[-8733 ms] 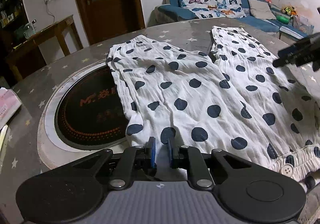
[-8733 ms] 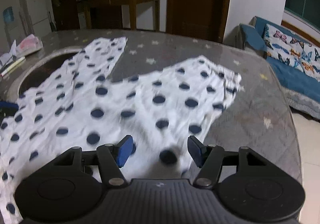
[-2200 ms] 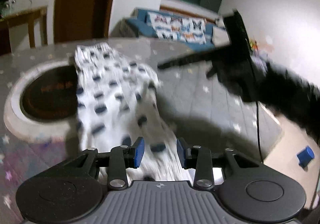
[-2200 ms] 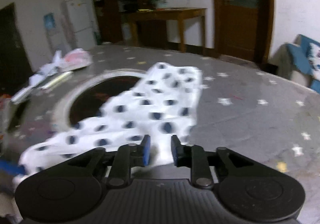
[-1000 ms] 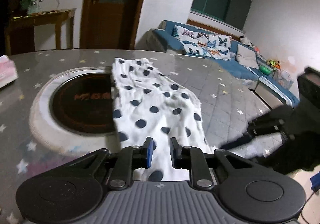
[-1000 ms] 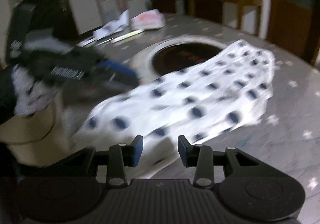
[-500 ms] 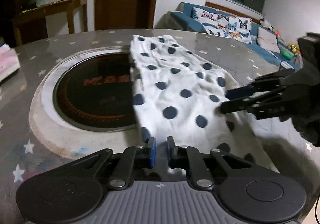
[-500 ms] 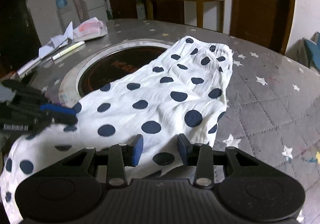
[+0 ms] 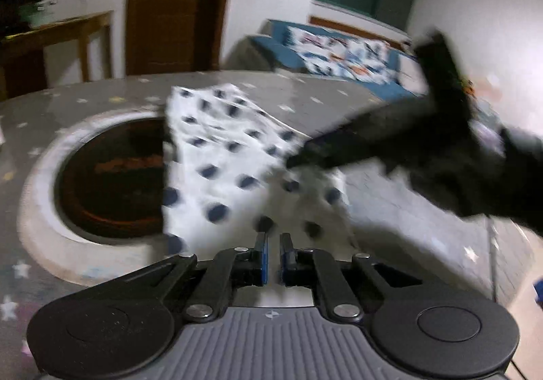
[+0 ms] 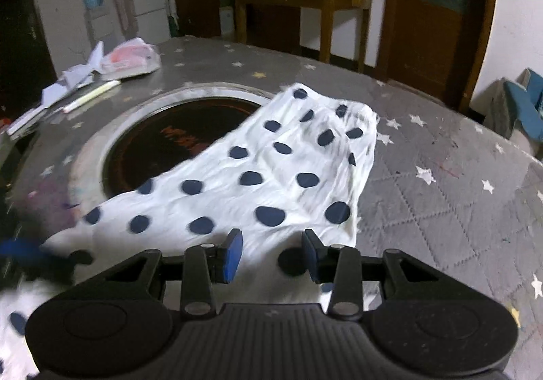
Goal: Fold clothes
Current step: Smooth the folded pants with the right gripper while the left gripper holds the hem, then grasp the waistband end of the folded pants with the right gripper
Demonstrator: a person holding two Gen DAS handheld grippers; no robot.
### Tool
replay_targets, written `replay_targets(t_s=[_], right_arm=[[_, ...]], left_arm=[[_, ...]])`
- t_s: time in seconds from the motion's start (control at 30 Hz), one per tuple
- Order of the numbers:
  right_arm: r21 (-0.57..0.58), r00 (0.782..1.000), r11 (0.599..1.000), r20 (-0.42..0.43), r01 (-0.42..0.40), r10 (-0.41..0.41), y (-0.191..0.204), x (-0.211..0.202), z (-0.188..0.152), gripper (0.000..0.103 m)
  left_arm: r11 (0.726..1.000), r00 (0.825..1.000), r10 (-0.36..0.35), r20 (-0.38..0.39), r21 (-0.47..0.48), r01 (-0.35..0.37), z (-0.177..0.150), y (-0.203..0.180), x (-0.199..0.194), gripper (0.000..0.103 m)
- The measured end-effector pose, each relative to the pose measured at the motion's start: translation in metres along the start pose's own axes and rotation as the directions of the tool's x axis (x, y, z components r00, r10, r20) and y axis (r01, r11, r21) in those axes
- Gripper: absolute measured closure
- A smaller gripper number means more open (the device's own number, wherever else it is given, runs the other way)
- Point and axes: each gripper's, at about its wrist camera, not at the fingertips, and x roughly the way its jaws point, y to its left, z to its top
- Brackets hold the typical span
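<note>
White trousers with dark polka dots lie folded lengthwise on the grey star-patterned table, one edge over the round dark hotplate. My left gripper is shut on the near end of the trousers. My right gripper is open, its jaws wide apart just above the cloth near its long edge. The right gripper also shows in the left wrist view, blurred, over the right side of the trousers.
The hotplate with its pale ring sits left of the trousers. Papers, a pen and a plastic bag lie at the far left of the table. A blue sofa and a wooden side table stand beyond.
The left gripper has lifted the near end of the trousers and the view has swung. The right gripper has moved in over the cloth's right edge, still open.
</note>
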Motion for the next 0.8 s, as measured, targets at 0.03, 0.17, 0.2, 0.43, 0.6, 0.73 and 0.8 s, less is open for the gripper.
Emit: replay_targets(t_s=[0.03,0.17,0.2,0.43,0.6,0.73,0.8], right_arm=[[0.008,1.0,1.0,-0.006,0.005,-0.005,-0.003,0.006,0.002,0.064],[0.024,1.0,1.0,-0.015,0.02,-0.019,-0.013,0.023,0.01,0.064],[0.026,1.0,0.999,-0.013,0.023,-0.022,-0.014,0.026,0.013,0.064],[0.031,0.998,0.997,-0.001,0.064,-0.064,-0.022,0.058,0.046,0.064],[0.044,0.996,0.995,0.001,0.091,-0.092,-0.03,0.086,0.069,0.064],[0.055,0.994,0.992,0.003,0.113,-0.113,-0.036,0.108,0.087,0.064],[0.056,0.993,0.991,0.003,0.121,-0.121,-0.037,0.118,0.095,0.064]], left_arm=[[1.0,1.0,-0.008,-0.016,0.001,0.008,-0.003,-0.002,0.004,0.095],[1.0,0.998,-0.024,-0.06,-0.017,0.023,-0.014,0.001,0.017,0.095],[0.999,0.998,-0.032,-0.057,-0.023,0.031,-0.016,0.003,0.017,0.095],[0.995,0.996,-0.073,-0.047,-0.066,0.07,-0.018,0.013,0.015,0.095],[0.99,0.994,-0.098,-0.041,-0.104,0.094,-0.02,0.018,0.014,0.095],[0.987,0.992,-0.116,-0.041,-0.118,0.11,-0.02,0.022,0.015,0.095],[0.985,0.991,-0.124,-0.041,-0.124,0.118,-0.02,0.023,0.016,0.095]])
